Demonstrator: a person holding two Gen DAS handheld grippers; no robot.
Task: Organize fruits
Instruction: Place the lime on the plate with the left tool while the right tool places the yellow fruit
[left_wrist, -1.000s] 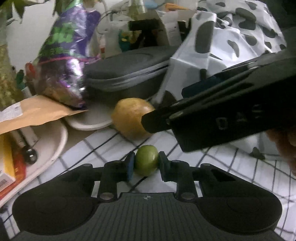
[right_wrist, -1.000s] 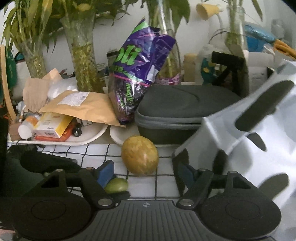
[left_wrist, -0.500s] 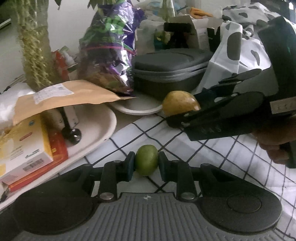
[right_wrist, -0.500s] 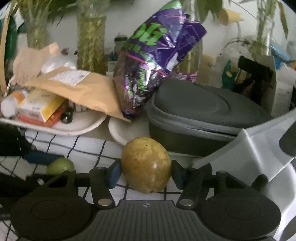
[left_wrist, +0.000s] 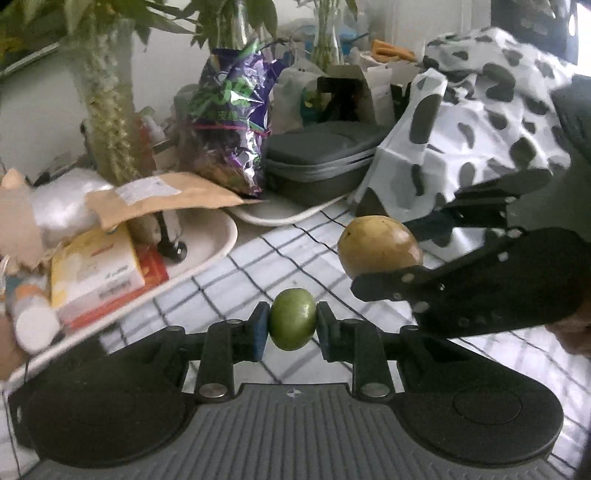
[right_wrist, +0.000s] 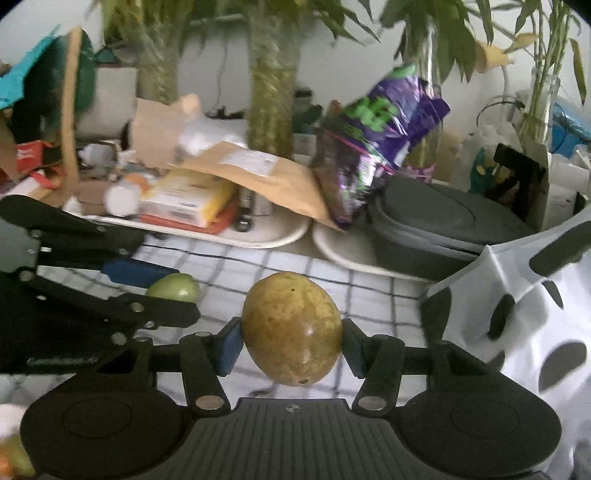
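Left wrist view: 2 fruits total. Green fruit (left_wrist: 292, 318) is small and round, sits right between the left gripper (left_wrist: 291, 326) fingers (left_wrist: 258, 328), both pads pressed on its sides, clamped, off the counter (left_wrist: 258, 269). Yellow fruit (left_wrist: 380, 246) is bigger, egg-shaped, brown-speckled, up and to the right of the green one, apart from it, pinched at the tip of the right gripper (left_wrist: 384, 254).

Right wrist view: same yellow fruit (right_wrist: 291, 328) centred between the right gripper (right_wrist: 291, 345) fingers (right_wrist: 229, 347), one pad on each side, long axis roughly upright, held clear of the checked cloth (right_wrist: 369, 291). Those fingers have just been closing and now clamp the fruit. Left gripper (right_wrist: 173, 286) comes in from the left edge with the green fruit (right_wrist: 173, 288) showing at its tip, beside and a bit behind the yellow one.

Around them, counted:
- 2 white trays: left tray (left_wrist: 218, 240) loaded with a yellow box (left_wrist: 96, 273), a white-capped bottle (left_wrist: 33, 321) and a brown envelope (left_wrist: 162, 195) lying across the top; right tray (right_wrist: 343, 247) carries 1 grey zip case (left_wrist: 317, 162).
- 1 purple foil bag (left_wrist: 232, 122) leaning between envelope and case.
- 1 black-and-white spotted cloth (left_wrist: 480, 122) heaped at right, next to the right gripper.
- Several plant stems in glass vases (right_wrist: 271, 92) along the back wall; exact count unclear from blur.
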